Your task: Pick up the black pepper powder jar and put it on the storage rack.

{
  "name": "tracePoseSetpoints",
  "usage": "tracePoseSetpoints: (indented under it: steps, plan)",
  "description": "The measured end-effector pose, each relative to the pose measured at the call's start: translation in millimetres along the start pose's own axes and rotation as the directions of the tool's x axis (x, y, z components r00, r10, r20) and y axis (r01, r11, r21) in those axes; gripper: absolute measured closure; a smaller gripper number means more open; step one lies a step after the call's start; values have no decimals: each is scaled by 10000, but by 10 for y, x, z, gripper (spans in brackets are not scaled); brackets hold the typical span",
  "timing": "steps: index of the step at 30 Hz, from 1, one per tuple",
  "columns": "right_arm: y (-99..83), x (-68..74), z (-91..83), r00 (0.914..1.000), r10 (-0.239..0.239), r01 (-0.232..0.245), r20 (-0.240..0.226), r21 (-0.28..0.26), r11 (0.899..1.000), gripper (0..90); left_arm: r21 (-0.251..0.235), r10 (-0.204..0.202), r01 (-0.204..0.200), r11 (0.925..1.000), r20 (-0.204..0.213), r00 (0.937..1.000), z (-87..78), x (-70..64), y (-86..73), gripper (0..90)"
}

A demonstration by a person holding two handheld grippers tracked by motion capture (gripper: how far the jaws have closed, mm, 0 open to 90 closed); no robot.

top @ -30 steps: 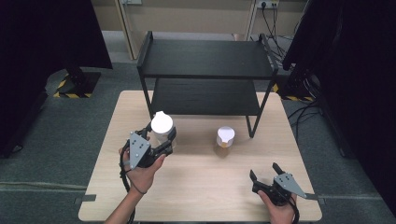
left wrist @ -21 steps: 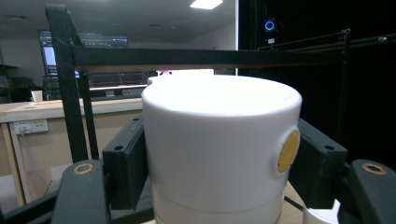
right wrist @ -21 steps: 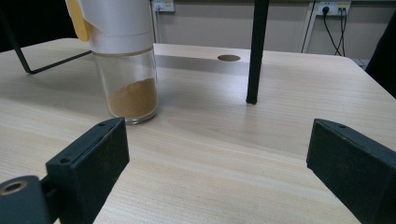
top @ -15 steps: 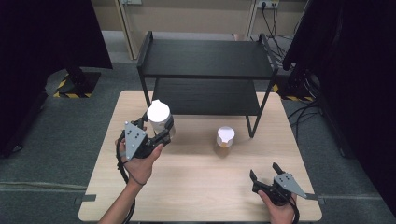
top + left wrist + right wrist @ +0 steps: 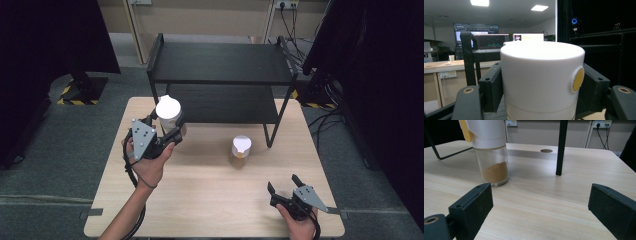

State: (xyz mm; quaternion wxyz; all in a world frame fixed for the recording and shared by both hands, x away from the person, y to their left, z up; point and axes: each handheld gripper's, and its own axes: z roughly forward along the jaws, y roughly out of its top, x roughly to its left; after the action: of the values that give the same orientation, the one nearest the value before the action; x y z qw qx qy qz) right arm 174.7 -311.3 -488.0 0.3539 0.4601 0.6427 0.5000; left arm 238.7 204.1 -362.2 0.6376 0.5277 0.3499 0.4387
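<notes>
White-lidded jar [image 5: 541,82] sits btwn the left gripper [image 5: 167,131] jaws, pinched at the lid on both sides, lifted off the table [image 5: 210,200] just in front of the black shelf rack [image 5: 220,75]. Right gripper [image 5: 285,187] rests low w/ jaws spread wide; second jar [image 5: 491,157] w/ brown powder stands ahead of it, apart.

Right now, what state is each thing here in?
Left tongs: shut on the held jar.
Held jar: lid on, lifted off the table.
Right tongs: open, empty.
Spice jar: upright on the table, lid on, partly filled with brown powder.
Black shelf: standing, bare.
</notes>
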Motion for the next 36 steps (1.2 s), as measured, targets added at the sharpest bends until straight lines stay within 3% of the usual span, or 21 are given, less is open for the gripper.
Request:
tracePoseSetpoints:
  steps: [16,36]
  plan:
    - [-2,-2,-2,10000,27,-27,-6,-11,10000,61,-458,203,-210,9987,-147,9997,167,-16,308,311]
    - [-3,-5,-3,10000,77,-77,-13,-18,10000,61,-872,133,-165,9961,-372,9992,352,-24,621,311]
